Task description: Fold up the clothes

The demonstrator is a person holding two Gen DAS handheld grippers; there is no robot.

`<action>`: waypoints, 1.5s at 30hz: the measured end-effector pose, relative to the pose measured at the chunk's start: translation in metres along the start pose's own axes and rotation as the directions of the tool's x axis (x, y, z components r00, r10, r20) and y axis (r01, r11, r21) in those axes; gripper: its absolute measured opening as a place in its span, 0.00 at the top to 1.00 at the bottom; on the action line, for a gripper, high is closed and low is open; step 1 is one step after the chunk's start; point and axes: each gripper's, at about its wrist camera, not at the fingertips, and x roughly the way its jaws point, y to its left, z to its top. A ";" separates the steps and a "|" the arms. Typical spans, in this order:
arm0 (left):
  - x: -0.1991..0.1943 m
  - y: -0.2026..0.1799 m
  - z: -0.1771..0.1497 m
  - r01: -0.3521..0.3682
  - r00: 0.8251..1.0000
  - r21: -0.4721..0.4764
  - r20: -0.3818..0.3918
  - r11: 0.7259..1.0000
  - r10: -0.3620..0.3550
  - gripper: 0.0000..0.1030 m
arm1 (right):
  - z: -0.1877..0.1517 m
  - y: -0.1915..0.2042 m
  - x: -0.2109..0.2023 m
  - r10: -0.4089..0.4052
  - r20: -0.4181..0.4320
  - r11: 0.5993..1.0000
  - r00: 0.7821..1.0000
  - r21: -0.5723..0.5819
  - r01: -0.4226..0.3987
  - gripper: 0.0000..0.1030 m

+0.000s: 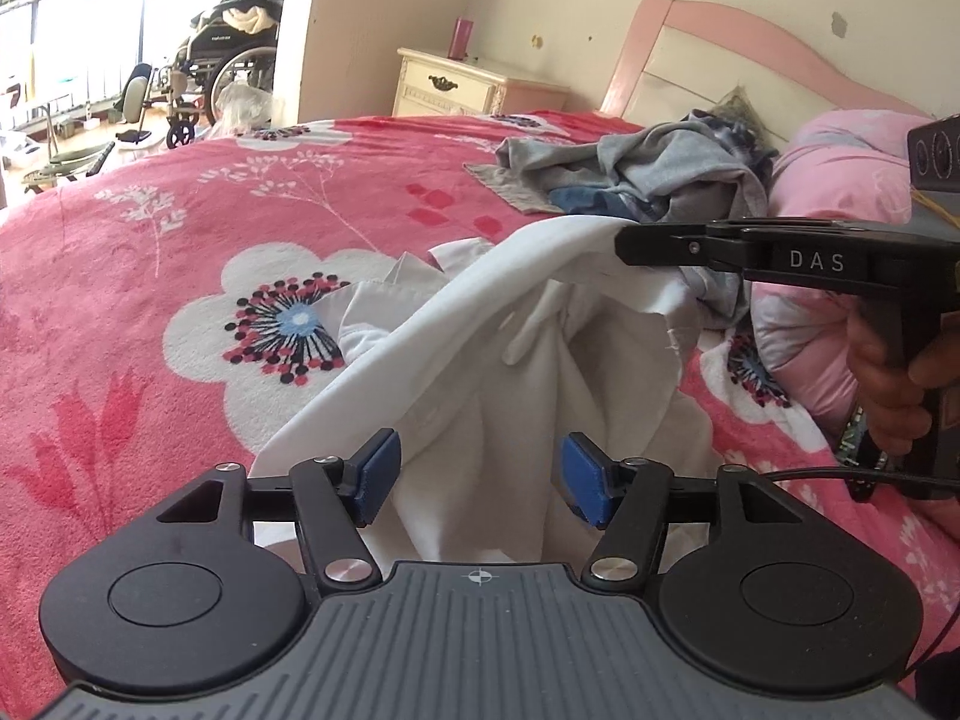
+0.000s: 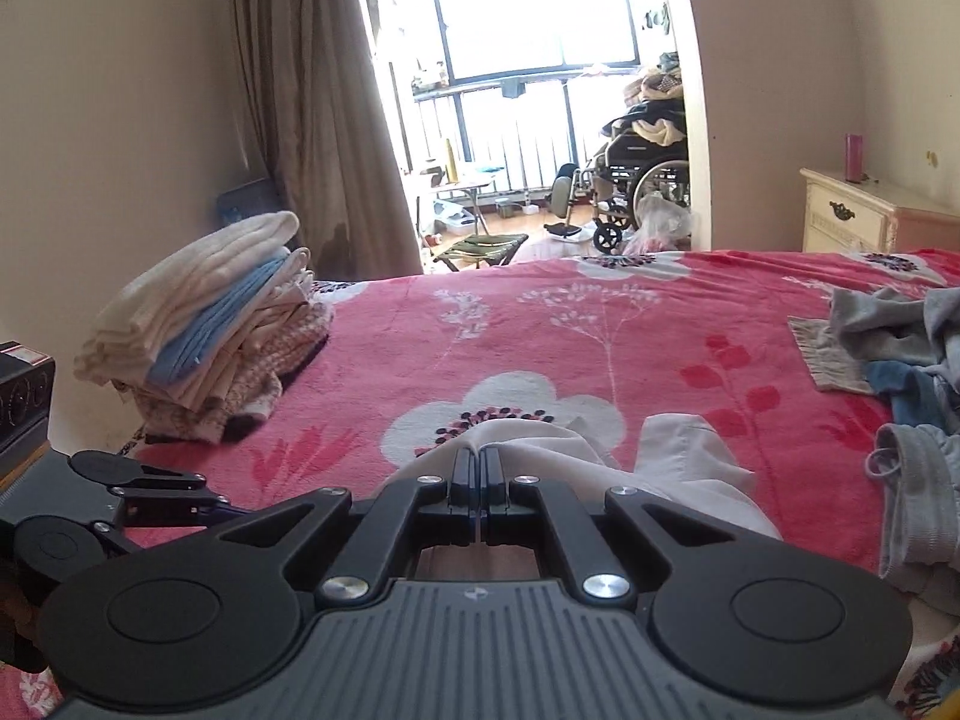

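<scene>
Bedroom, folding in progress: right gripper (image 1: 624, 243), jaws pinched tight on an edge of the white shirt (image 1: 480, 324), lifts it off the pink floral bed (image 1: 150, 300); left gripper (image 1: 480, 474), jaws wide w/ nothing between them, sits over the hanging cloth. Risk: thin pinch slips, shirt drops rumpled. Unfolded grey pile (image 1: 636, 174) crowds the right; folded stack (image 2: 204, 324) by the wall; bed's middle is open.
</scene>
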 end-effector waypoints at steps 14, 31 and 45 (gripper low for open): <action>-0.015 -0.001 0.006 -0.001 0.998 0.025 0.059 1.000 0.000 0.38 | 0.011 0.023 0.004 0.136 0.010 0.991 0.991 0.004 -0.136 0.98; -0.038 -0.008 0.015 -0.038 0.976 0.169 0.216 0.985 0.001 0.20 | 0.033 0.061 0.011 0.479 -0.055 0.876 0.876 0.097 -0.473 0.98; 0.013 0.062 0.029 0.008 0.990 -0.242 0.141 0.970 0.027 0.82 | 0.023 -0.010 -0.013 0.329 0.034 0.925 0.944 0.191 -0.330 0.59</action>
